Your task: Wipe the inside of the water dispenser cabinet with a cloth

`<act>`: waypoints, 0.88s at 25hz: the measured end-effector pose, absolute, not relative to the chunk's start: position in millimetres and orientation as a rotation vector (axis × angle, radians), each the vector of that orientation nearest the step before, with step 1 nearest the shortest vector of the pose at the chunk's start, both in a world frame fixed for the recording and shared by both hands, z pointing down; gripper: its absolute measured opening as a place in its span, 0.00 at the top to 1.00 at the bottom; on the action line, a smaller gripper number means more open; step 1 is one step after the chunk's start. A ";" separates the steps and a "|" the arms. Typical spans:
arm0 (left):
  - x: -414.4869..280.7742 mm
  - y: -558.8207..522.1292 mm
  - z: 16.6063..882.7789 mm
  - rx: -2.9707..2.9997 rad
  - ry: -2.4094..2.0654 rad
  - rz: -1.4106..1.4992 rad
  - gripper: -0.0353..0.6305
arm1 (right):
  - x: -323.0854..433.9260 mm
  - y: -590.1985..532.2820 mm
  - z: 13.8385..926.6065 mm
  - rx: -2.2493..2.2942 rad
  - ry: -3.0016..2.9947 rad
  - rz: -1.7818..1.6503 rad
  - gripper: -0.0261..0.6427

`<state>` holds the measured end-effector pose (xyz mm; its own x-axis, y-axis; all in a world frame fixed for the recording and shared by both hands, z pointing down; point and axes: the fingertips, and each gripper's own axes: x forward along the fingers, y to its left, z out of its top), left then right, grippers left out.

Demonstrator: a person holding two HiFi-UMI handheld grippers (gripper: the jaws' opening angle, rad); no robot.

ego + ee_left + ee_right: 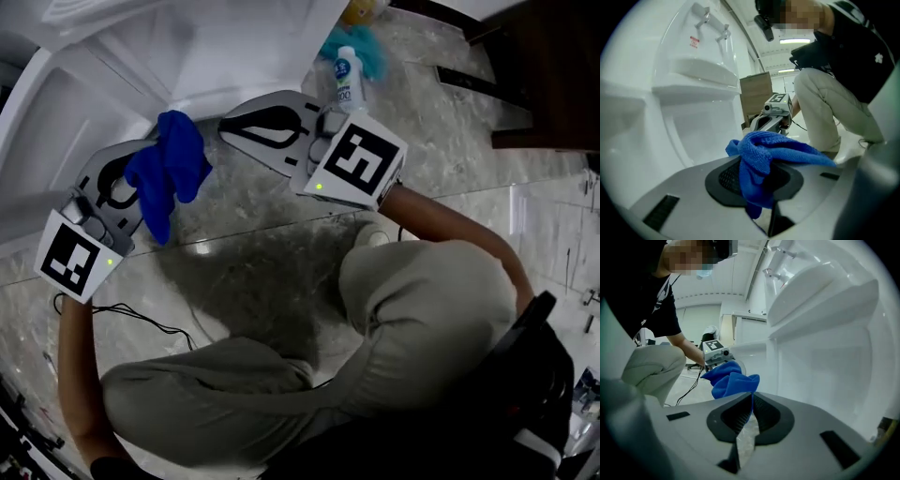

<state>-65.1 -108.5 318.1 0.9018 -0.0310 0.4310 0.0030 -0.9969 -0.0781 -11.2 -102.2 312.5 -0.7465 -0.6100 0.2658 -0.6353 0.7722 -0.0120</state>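
A blue cloth (169, 169) hangs bunched from my left gripper (141, 173), which is shut on it just in front of the white water dispenser cabinet (141, 56). In the left gripper view the cloth (764, 154) fills the jaws of the left gripper (759, 180), and the dispenser's taps (710, 26) and drip shelf (701, 72) show to the left. My right gripper (225, 127) is beside the cloth, shut and empty. In the right gripper view the right gripper (751, 401) has its pads together, with the cloth (729, 380) beyond them and the cabinet wall (825, 343) on the right.
A white spray bottle (348, 80) stands on the marble floor next to a teal cloth (361, 47). Dark wooden furniture (553, 75) is at the upper right. A black cable (131, 314) trails across the floor by the person's knee (422, 281). A cardboard box (757, 93) stands behind.
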 end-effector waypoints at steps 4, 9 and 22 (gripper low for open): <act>-104.7 -113.4 312.4 -2.944 0.203 -0.724 0.81 | -35.5 -109.5 313.8 0.830 -2.816 0.124 0.95; -114.6 -111.1 315.5 -2.959 0.245 -0.725 0.81 | -41.7 -125.1 306.0 0.787 -2.919 0.131 0.95; -75.2 -78.9 329.3 -2.964 0.105 -0.743 0.81 | -22.7 -118.8 302.5 0.856 -2.875 0.128 0.96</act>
<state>-75.2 -78.9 329.3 0.8799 -0.0867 0.4672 -0.0457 -0.9941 -0.0984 -22.7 -118.8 302.5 -0.8287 -0.5372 0.1574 -0.5491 0.8347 -0.0418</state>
